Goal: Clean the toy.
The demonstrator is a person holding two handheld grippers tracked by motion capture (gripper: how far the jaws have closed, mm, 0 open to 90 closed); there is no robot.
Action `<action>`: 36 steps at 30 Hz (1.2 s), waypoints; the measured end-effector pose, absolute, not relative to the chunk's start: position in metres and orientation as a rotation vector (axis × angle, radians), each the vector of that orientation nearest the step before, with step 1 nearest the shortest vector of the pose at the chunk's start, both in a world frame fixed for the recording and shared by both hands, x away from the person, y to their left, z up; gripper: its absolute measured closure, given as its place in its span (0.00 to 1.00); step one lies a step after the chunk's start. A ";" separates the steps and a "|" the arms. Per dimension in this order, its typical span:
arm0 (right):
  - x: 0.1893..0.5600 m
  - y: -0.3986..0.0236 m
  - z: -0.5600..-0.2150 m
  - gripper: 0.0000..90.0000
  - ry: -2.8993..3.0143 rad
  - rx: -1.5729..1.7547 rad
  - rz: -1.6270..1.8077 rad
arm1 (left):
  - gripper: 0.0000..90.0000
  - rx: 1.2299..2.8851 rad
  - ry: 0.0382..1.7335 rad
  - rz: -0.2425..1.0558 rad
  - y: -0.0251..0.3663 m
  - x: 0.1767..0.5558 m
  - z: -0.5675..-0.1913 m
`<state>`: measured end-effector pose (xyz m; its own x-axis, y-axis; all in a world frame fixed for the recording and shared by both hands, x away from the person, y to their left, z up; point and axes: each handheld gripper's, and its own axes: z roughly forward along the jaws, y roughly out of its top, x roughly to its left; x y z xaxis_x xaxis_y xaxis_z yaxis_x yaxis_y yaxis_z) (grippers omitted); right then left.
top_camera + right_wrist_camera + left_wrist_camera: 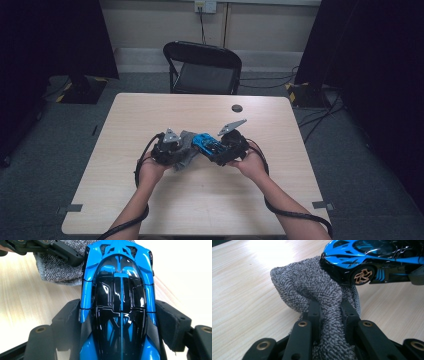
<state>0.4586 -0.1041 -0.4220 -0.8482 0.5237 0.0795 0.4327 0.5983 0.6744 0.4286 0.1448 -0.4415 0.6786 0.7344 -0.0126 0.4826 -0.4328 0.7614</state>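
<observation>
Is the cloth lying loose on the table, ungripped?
No, the left tongs are shut on the grey cloth, bunched between their pads beside the blue car.

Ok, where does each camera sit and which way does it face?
High view: above the person's side, facing forward and down on the table; both forearms, left gripper, right gripper.
Left gripper view: along its jaws, shut on the grey cloth.
Right gripper view: along its jaws, gripping the blue toy car.
Shared: both gripper views show cloth and car.
</observation>
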 end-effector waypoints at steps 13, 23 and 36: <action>0.459 -0.104 -0.421 0.29 2.694 0.801 1.075 | 0.83 2.114 0.920 0.394 0.137 0.426 -0.446; 0.460 -0.100 -0.418 0.29 2.689 0.801 1.074 | 0.83 2.110 0.900 0.380 0.130 0.423 -0.445; 0.464 -0.095 -0.420 0.29 2.692 0.814 1.069 | 0.83 2.119 0.851 0.342 0.112 0.415 -0.450</action>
